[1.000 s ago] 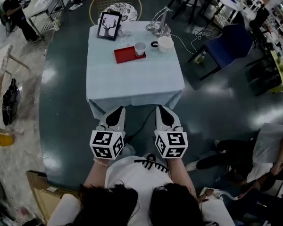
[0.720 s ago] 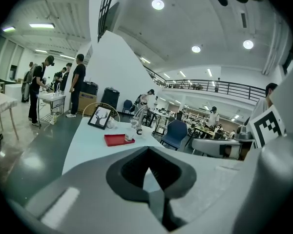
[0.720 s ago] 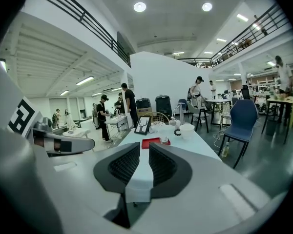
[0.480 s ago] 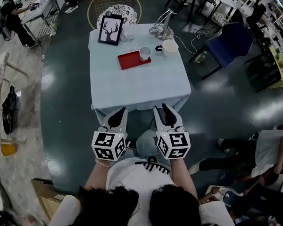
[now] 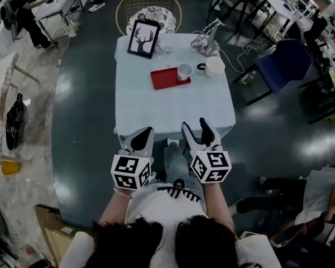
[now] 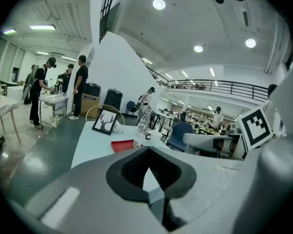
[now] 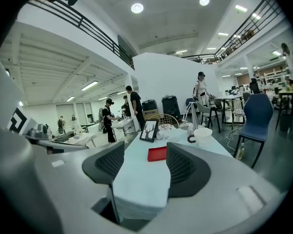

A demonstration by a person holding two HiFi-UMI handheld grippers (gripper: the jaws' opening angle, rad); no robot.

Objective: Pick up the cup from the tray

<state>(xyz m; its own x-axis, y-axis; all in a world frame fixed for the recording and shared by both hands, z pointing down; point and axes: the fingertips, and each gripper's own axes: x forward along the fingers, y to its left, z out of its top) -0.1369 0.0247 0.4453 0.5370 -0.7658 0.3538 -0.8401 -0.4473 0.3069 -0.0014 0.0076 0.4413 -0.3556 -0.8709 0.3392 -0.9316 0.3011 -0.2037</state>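
I hold my left gripper (image 5: pixel 144 134) closed, right gripper (image 5: pixel 195 129) wide apart, both empty; round white cup (image 5: pixel 184 71) stands on flat red tray (image 5: pixel 165 79)

A cloth-covered table (image 5: pixel 173 105) is seen, and laid directly on it are a red tray (image 5: pixel 166 80), a framed deer picture (image 5: pixel 144 38), a white bowl (image 5: pixel 215 66) and a metal stand (image 5: pixel 207 38).
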